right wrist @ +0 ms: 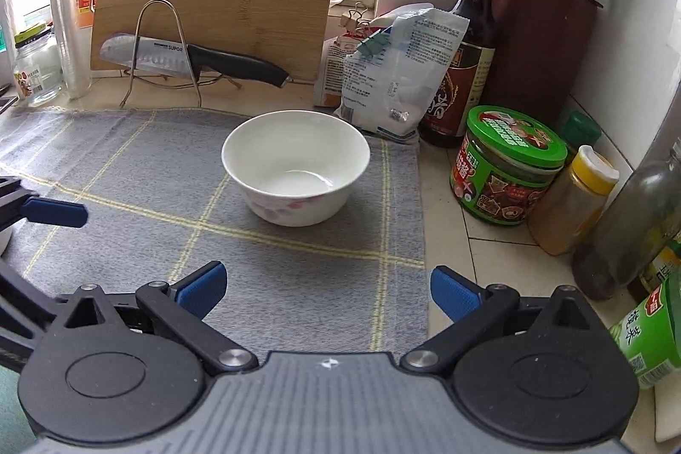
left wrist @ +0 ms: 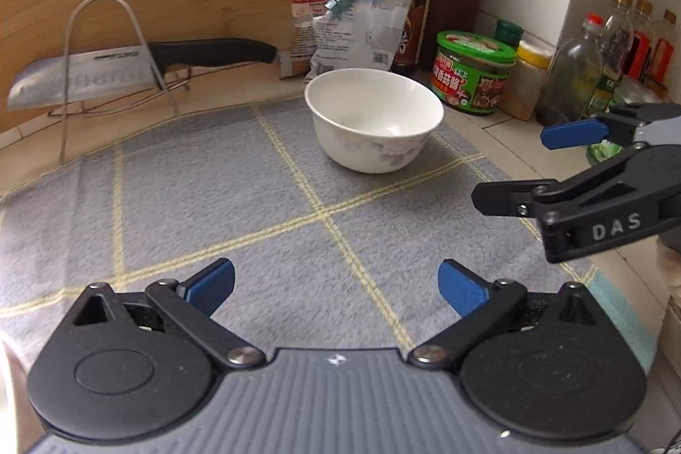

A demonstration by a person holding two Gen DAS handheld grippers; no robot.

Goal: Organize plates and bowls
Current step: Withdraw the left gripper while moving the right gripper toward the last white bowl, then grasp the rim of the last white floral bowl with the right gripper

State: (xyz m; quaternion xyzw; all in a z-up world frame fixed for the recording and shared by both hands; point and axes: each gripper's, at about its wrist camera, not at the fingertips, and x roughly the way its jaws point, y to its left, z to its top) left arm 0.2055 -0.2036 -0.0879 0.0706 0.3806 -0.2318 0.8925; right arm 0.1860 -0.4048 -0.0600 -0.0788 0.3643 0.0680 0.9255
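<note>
Both grippers hang over the grey cloth [right wrist: 127,164] and neither has hold of anything: the left gripper [left wrist: 336,290] has its blue pads spread wide, and the right gripper [right wrist: 327,290] is just as wide. The white bowl [right wrist: 296,167] sits upright near the cloth's far right corner, apart from both. Here's the worry: glazed, thin rim, so a pinch on one wall could slip or tip it. Close beside it stand the green-lidded jar [right wrist: 506,164], a clipped bag [right wrist: 400,79] and the dark sauce bottle [right wrist: 466,49], so a wide swing knocks those, and I see no plates anywhere
</note>
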